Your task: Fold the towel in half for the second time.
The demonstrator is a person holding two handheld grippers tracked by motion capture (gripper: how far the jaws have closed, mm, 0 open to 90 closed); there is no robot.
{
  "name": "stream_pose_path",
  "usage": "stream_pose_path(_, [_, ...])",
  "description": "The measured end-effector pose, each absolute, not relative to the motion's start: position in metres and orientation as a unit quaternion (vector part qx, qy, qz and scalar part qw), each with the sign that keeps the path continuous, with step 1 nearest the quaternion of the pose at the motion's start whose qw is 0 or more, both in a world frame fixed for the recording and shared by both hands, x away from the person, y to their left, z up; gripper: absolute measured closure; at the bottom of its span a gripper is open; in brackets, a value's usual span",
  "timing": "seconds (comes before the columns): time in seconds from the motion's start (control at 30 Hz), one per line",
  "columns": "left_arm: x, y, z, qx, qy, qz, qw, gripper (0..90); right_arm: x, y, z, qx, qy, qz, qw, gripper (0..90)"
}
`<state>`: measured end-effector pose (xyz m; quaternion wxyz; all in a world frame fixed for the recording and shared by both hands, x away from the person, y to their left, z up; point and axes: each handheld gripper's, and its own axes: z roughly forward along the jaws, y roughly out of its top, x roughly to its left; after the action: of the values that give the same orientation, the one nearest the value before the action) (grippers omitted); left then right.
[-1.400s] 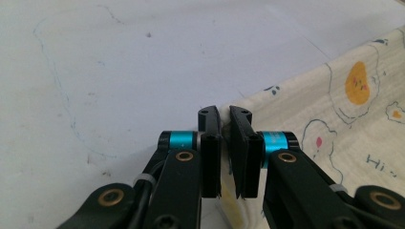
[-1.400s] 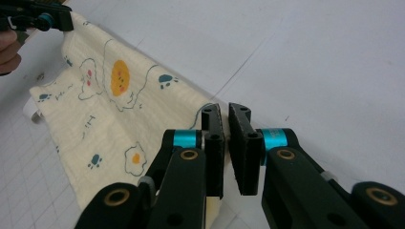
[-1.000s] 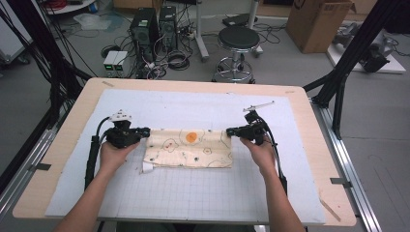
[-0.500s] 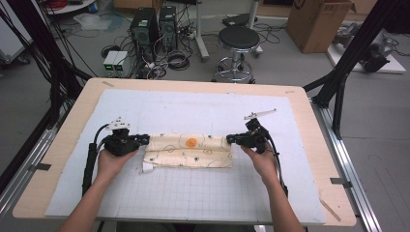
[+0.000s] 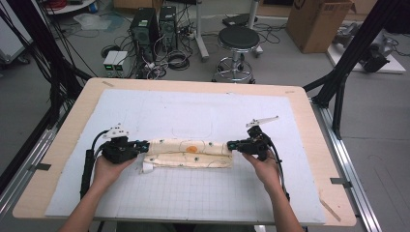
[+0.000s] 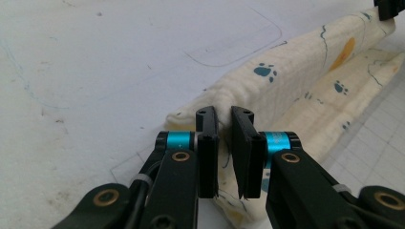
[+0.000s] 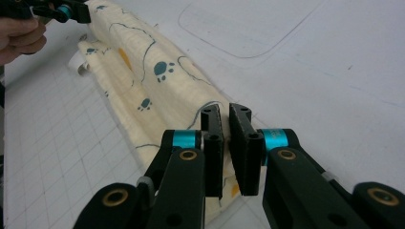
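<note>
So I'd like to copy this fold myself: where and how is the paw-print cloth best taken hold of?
Probably at its two short ends, one gripper from each side, low and level with the table. The cloth lies as a long folded strip across the white mat, so the raised far fold offers an edge at each end. The left gripper and right gripper are pinched shut there now.

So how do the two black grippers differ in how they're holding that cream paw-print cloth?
The left gripper pinches the cream paw-print cloth at its left end, the right gripper at its right end. They point toward each other. Both are shut on a raised fold of fabric.
</note>
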<state>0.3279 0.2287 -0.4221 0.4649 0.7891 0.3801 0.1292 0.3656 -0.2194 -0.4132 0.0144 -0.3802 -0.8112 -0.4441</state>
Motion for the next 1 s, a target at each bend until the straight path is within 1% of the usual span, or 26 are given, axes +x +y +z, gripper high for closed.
stream_pose_path(0.27, [0.316, 0.229, -0.428, 0.806, 0.367, 0.125, 0.448, 79.9, 0.354, -0.219, -0.414, -0.371, -0.815, -0.445, 0.016, 84.2])
stream_pose_path(0.5, [0.308, 0.230, -0.433, 0.817, 0.357, 0.118, 0.437, 78.5, 0.346, -0.218, -0.423, -0.366, -0.823, -0.434, 0.017, 84.0])
stream_pose_path(0.8, [0.303, 0.231, -0.435, 0.820, 0.354, 0.112, 0.436, 77.1, 0.338, -0.221, -0.428, -0.365, -0.823, -0.435, 0.020, 82.6])
stream_pose_path(0.87, [0.301, 0.232, -0.435, 0.822, 0.349, 0.110, 0.436, 76.9, 0.337, -0.222, -0.429, -0.364, -0.823, -0.434, 0.023, 80.6])
stream_pose_path(0.93, [0.299, 0.233, -0.433, 0.821, 0.346, 0.106, 0.441, 72.9, 0.336, -0.222, -0.428, -0.363, -0.824, -0.435, 0.023, 76.9])
stream_pose_path(1.0, [0.296, 0.236, -0.429, 0.816, 0.343, 0.104, 0.453, 66.6, 0.334, -0.223, -0.424, -0.361, -0.820, -0.444, 0.021, 70.4])
